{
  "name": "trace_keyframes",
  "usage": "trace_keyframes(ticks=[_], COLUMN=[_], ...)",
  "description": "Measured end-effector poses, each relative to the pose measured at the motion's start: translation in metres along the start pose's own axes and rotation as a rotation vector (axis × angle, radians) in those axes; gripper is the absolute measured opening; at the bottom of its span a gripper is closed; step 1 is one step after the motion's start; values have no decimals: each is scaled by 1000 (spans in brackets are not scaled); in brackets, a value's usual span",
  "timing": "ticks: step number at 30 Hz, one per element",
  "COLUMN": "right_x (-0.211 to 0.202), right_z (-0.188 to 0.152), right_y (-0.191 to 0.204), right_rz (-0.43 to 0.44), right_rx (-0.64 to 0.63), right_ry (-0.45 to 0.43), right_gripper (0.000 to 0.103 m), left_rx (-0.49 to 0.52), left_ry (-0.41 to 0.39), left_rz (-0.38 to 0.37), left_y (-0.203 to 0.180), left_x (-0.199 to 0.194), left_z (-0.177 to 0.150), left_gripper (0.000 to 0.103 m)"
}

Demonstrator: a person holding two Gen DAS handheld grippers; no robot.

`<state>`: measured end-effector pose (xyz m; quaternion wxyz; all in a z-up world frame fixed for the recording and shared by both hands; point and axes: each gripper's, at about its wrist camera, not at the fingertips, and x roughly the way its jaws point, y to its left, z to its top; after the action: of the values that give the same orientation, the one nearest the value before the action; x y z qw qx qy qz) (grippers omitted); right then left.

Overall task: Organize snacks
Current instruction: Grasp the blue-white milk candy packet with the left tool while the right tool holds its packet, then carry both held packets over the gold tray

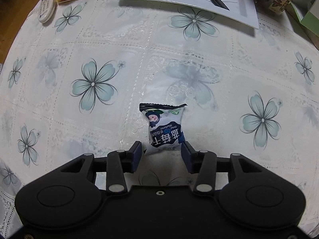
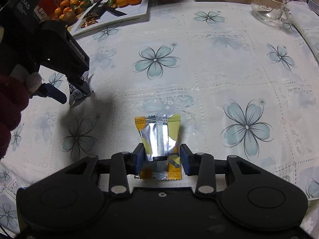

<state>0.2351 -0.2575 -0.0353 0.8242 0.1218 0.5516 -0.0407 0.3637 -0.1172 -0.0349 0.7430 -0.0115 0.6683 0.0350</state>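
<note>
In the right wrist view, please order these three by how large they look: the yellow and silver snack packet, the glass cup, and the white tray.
1. White tray, widest across the picture.
2. Yellow and silver snack packet, but it is nearest the camera, which enlarges it.
3. Glass cup, close to the packet in apparent size, so this order is unsure.

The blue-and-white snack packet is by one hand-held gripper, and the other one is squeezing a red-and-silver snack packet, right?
Not quite. The packet squeezed in the right hand-held gripper is a yellow-and-silver foil snack packet, not red, as the right wrist view shows. The blue-and-white snack packet does sit by the left hand-held gripper.
</note>
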Motion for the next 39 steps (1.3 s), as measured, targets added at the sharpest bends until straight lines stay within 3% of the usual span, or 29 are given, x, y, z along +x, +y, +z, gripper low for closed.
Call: trace_keyframes(ticks=[8,29,39], right_x=[-3,-10,-8], right_z=[3,1,3], right_y=[-8,-10,-11], right_rz=[29,54,56], right_rx=[44,58,64], right_ry=[15,9,16], right_gripper=[40,40,40], left_rx=[25,-13,-11], left_ry=[-49,-39,-40], left_rz=[15,-2,46], left_y=[-3,13,7], left_x=[-3,-2,13], left_z=[7,16,28], left_gripper=[56,57,58])
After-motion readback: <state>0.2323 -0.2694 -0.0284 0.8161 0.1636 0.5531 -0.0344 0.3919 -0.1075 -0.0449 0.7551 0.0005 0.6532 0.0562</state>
